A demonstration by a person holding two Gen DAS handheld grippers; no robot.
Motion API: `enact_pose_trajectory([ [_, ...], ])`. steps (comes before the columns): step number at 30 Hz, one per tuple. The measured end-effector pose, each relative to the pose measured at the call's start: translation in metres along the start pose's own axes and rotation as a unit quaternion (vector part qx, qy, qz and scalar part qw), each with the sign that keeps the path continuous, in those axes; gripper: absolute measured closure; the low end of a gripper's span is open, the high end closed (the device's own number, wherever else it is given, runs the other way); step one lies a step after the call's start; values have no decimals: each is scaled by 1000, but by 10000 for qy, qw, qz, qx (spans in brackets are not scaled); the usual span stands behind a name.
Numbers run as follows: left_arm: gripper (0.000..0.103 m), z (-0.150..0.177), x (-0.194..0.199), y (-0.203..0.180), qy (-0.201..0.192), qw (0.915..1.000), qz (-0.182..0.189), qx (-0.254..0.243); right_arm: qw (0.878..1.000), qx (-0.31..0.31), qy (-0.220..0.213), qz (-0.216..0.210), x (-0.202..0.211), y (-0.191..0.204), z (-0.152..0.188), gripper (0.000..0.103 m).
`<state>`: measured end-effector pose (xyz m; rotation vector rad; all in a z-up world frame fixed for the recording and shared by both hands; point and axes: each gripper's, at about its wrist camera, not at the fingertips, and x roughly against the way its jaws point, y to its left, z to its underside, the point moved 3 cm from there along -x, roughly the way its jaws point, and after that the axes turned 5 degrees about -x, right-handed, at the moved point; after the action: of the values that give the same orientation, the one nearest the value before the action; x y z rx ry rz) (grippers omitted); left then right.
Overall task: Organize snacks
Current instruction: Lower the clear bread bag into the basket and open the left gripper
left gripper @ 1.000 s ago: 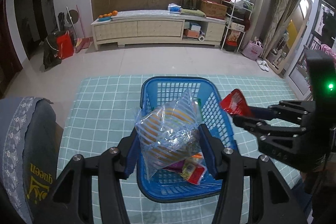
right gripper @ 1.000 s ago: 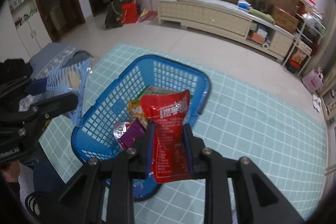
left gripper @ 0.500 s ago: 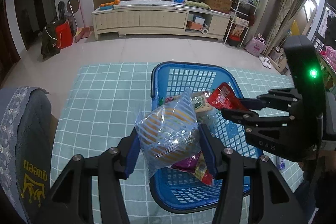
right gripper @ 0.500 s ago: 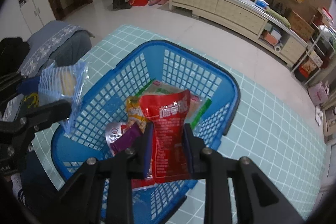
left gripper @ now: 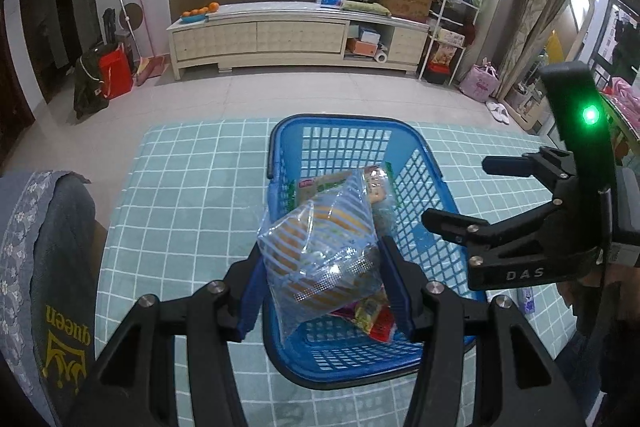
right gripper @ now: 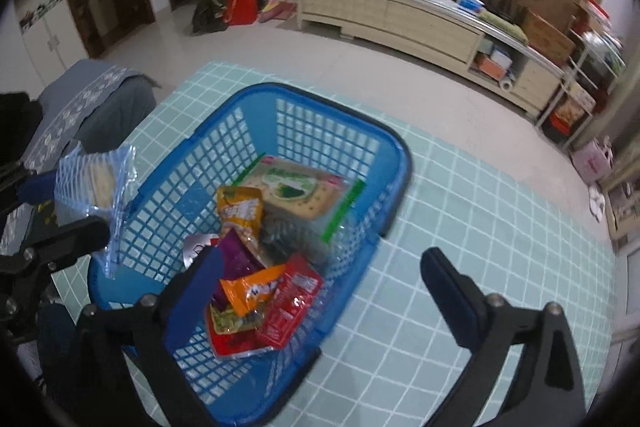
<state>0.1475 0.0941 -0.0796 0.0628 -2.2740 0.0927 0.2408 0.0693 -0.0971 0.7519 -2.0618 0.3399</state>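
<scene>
A blue plastic basket (left gripper: 420,167) (right gripper: 240,123) stands on the teal checked tablecloth and holds several snack packs. My left gripper (left gripper: 320,259) is shut on a clear bag with blue stripes (left gripper: 320,251) (right gripper: 94,183), held above the basket's near left side. My right gripper (right gripper: 320,275) (left gripper: 456,191) hangs over the basket's right side, its jaws opening wide with nothing pressed between them. The red snack pack (right gripper: 288,307) lies in the basket among the other packs, beside an orange pack (right gripper: 252,291) and below a green-edged cracker pack (right gripper: 296,191).
A grey cushioned seat (left gripper: 44,267) (right gripper: 92,95) stands off the table's left edge. Teal tablecloth (right gripper: 500,227) stretches right of the basket. A small purple wrapper (left gripper: 527,297) lies on the cloth behind the right gripper. A long cabinet (left gripper: 280,35) lines the far wall.
The right gripper moved over the basket, opened and let go of the red snack pack, which now lies in the basket. The left gripper kept hold of the striped bag.
</scene>
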Motion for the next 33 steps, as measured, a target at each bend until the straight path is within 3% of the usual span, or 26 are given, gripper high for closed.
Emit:
enact_pose_trajectory([
  [10, 52, -4, -12, -23, 87, 9995, 229, -202, 9971, -704, -172, 215, 23, -40, 16, 0],
  [24, 52, -27, -62, -51, 410, 9970, 372, -542, 9932, -1041, -301, 419, 16, -78, 29, 0],
  [33, 50, -42, -86, -62, 447, 9952, 263, -834, 9900, -1377, -242, 187, 2, -100, 30, 0],
])
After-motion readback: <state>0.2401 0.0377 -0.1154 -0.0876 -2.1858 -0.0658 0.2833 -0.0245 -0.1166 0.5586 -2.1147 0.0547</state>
